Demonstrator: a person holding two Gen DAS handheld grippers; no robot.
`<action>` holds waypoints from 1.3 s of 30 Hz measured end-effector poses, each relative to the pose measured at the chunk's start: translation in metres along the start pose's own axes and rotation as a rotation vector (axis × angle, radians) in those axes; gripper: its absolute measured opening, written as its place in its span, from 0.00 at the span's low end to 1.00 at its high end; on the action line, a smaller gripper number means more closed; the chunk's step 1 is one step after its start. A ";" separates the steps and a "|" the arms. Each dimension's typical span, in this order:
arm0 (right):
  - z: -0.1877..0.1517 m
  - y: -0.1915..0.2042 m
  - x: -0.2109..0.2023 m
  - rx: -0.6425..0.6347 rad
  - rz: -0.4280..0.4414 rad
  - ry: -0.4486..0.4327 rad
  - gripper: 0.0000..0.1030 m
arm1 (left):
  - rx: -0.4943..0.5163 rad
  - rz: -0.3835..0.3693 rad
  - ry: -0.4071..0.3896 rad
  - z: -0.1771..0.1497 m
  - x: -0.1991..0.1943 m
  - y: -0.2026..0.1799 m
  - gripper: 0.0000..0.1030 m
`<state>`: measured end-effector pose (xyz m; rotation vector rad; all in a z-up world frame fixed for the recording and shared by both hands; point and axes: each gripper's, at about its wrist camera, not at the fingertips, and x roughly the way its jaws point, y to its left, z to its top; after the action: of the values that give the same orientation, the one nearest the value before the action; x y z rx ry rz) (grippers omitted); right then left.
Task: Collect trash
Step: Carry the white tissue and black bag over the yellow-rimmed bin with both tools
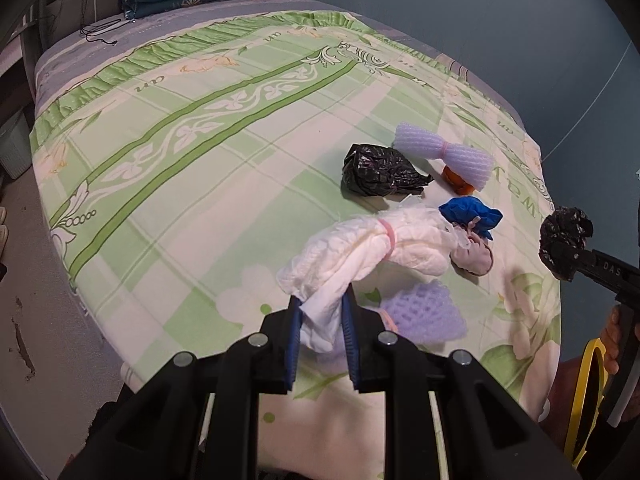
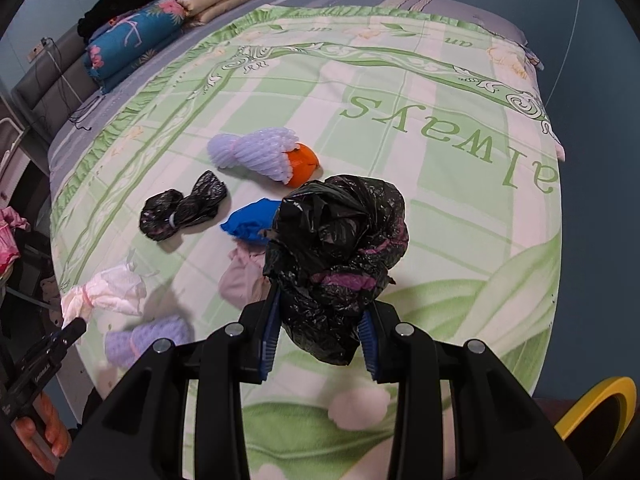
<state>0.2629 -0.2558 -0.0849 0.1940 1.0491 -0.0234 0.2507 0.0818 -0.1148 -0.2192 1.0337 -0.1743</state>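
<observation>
left gripper (image 1: 320, 312) clamped on the white tied bundle (image 1: 360, 252), lifted off the bed cover (image 1: 200, 160). right gripper (image 2: 320, 320) clamped on a crumpled black bag (image 2: 336, 252). only the right wrist view shows the orange (image 2: 304, 164) clearly; only the left wrist view shows the lilac foam net (image 1: 424, 312) close up.

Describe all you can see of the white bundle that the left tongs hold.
The white bundle looks like soft, crinkled plastic or tissue, gathered at its middle by a pink band. It hangs lifted above the green bedsheet, tilted, with one end pinched between the blue pads of the left tongs, which are shut on it. Its far end overlaps a blue wad in this view; contact cannot be told.
</observation>
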 end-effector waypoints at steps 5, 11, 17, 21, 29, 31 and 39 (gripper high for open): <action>-0.011 -0.002 -0.014 -0.002 0.021 -0.013 0.32 | -0.002 0.007 -0.012 -0.005 -0.011 0.000 0.17; -0.026 -0.014 -0.029 0.017 0.059 -0.009 0.32 | 0.015 0.002 -0.018 -0.008 -0.019 -0.011 0.17; -0.039 -0.029 -0.053 0.021 0.069 -0.035 0.32 | 0.055 -0.015 -0.023 -0.011 -0.025 -0.034 0.17; -0.045 -0.042 -0.066 0.028 0.064 -0.053 0.32 | 0.076 -0.030 -0.019 -0.014 -0.025 -0.051 0.17; -0.053 -0.075 -0.092 0.067 0.054 -0.090 0.32 | 0.122 -0.074 -0.009 -0.022 -0.026 -0.091 0.17; -0.056 -0.083 -0.101 0.074 0.051 -0.106 0.32 | 0.143 -0.083 -0.009 -0.023 -0.027 -0.103 0.17; -0.069 -0.111 -0.134 0.099 0.018 -0.158 0.32 | 0.205 -0.122 -0.018 -0.028 -0.035 -0.144 0.17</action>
<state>0.1245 -0.3630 -0.0188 0.2872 0.8890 -0.0733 0.2034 -0.0512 -0.0623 -0.0970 0.9776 -0.3858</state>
